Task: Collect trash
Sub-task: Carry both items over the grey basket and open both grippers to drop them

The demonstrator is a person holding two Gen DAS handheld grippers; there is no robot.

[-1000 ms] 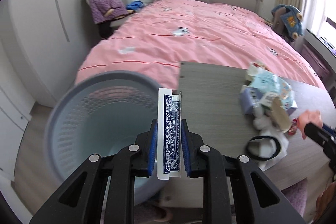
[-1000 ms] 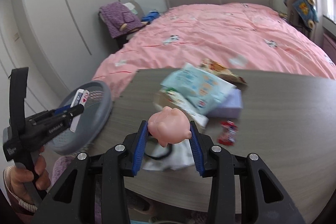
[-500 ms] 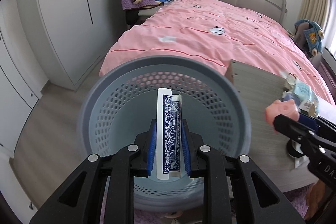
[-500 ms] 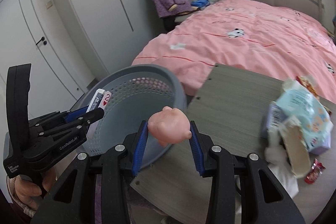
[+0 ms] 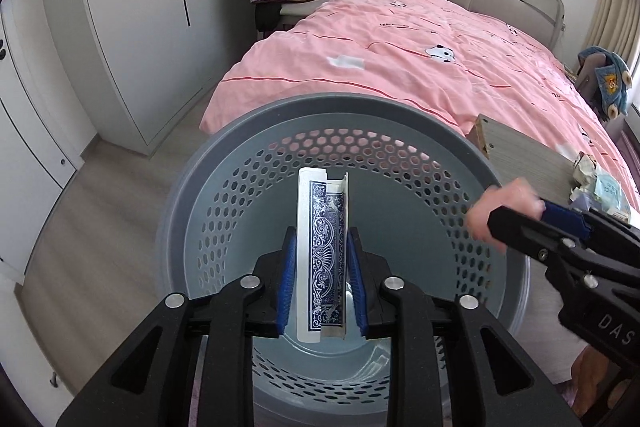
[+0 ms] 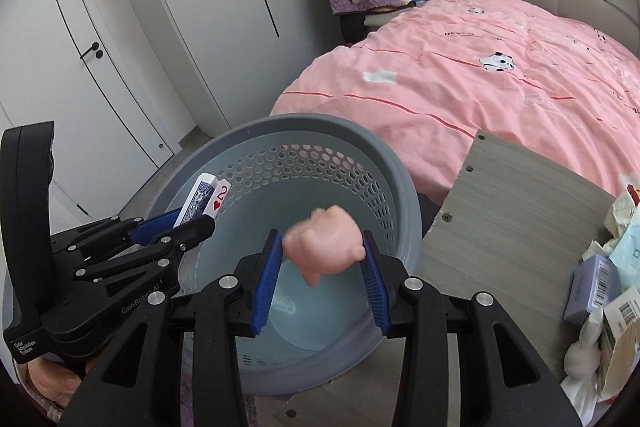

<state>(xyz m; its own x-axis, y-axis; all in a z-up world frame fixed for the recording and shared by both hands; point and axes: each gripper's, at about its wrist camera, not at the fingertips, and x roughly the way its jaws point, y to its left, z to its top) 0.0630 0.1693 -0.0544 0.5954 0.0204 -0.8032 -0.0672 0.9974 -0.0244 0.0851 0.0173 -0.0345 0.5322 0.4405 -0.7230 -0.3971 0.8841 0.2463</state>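
card box (image 5: 322, 255) sits upright between the left gripper (image 5: 322, 281) pads right over the bin (image 5: 400, 115), jaws just easing apart, a sliver of gap on the right pad, so it looks to be slipping free. pink toy (image 6: 326, 247) hangs over the bin too, blurred, the right gripper (image 6: 322, 277) jaws also just widening with it between the pads. drop step, i'd say; next, spread wider, then go for the litter (image 6: 604, 291) on the table (image 6: 508, 211) beside the bin.
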